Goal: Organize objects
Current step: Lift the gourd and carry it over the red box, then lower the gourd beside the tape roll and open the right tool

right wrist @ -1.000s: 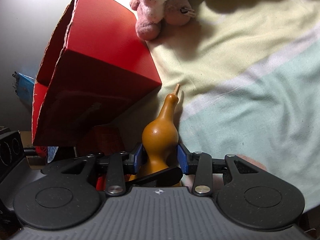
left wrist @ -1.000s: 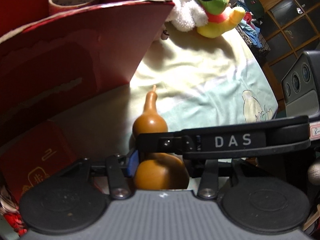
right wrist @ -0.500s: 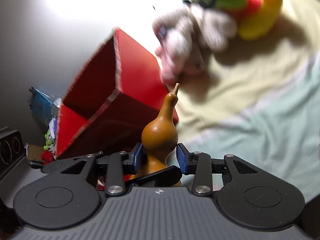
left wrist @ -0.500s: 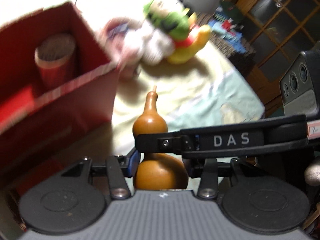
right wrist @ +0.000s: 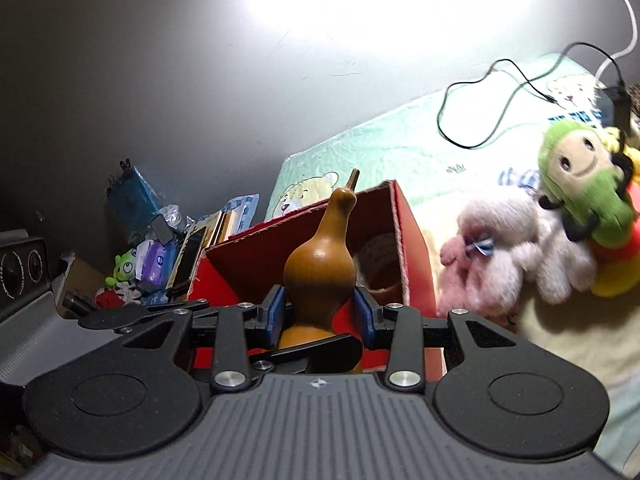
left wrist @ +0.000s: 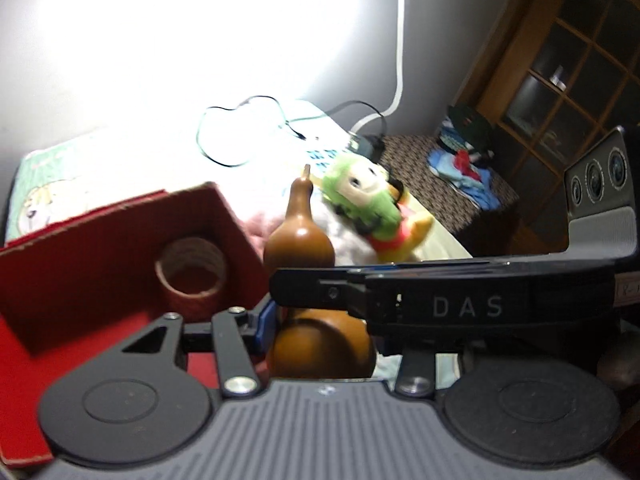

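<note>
A brown gourd stands upright between the fingers of both grippers. My left gripper is shut on its lower bulb. My right gripper is shut on its waist, and its black finger crosses the left wrist view. The open red cardboard box sits just behind the gourd, with a roll of tape inside. The gourd is held in the air in front of the box.
A green and yellow plush toy and a pink and white plush lie on the pale bedsheet to the right. A black cable runs across the sheet. Clutter is piled left of the bed.
Both grippers have lifted the gourd up from the bedsheet beside the box to the height of the box's opening. The box's inside and the wall behind have come into view.
</note>
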The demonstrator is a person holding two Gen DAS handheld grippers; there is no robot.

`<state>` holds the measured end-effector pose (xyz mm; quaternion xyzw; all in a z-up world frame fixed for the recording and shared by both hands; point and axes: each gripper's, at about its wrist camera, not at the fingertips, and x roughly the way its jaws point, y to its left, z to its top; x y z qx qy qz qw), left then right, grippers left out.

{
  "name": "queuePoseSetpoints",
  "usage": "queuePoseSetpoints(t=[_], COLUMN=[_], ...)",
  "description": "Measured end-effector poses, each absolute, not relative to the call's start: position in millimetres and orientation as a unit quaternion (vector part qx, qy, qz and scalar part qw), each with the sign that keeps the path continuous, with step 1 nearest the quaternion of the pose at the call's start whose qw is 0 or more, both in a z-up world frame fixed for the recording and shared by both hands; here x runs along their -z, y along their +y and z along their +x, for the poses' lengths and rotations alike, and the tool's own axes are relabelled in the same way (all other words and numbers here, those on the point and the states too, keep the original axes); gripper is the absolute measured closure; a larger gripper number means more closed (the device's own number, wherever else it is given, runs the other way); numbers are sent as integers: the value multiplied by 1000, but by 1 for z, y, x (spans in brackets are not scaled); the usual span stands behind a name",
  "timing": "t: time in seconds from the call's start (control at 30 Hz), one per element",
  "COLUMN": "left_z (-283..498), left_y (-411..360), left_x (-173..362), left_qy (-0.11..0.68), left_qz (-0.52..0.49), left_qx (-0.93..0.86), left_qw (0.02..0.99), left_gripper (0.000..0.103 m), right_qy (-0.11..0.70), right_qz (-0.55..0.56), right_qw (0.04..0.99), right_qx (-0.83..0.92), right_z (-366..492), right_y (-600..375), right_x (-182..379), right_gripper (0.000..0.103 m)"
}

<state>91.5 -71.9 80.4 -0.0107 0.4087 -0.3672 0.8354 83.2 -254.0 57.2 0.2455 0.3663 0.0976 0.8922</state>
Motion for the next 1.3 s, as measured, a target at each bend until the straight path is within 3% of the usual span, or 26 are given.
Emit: queuePoseSetpoints(t=[0.67, 1.3], left_z=[187, 203], left_y=[-21, -30], left_x=[10, 46], left_qy=[529, 602], left_qz=[-58, -47], left_qx=[234, 185], left_qw=[814, 776], left_gripper=[58, 57], right_qy=[553, 594], right_qz=[136, 128], right_qw=[800, 770], right_qx=[-190, -194], right_z=[210, 222], right_y=[-195, -192], right_x=[21, 45], right_gripper=[63, 61])
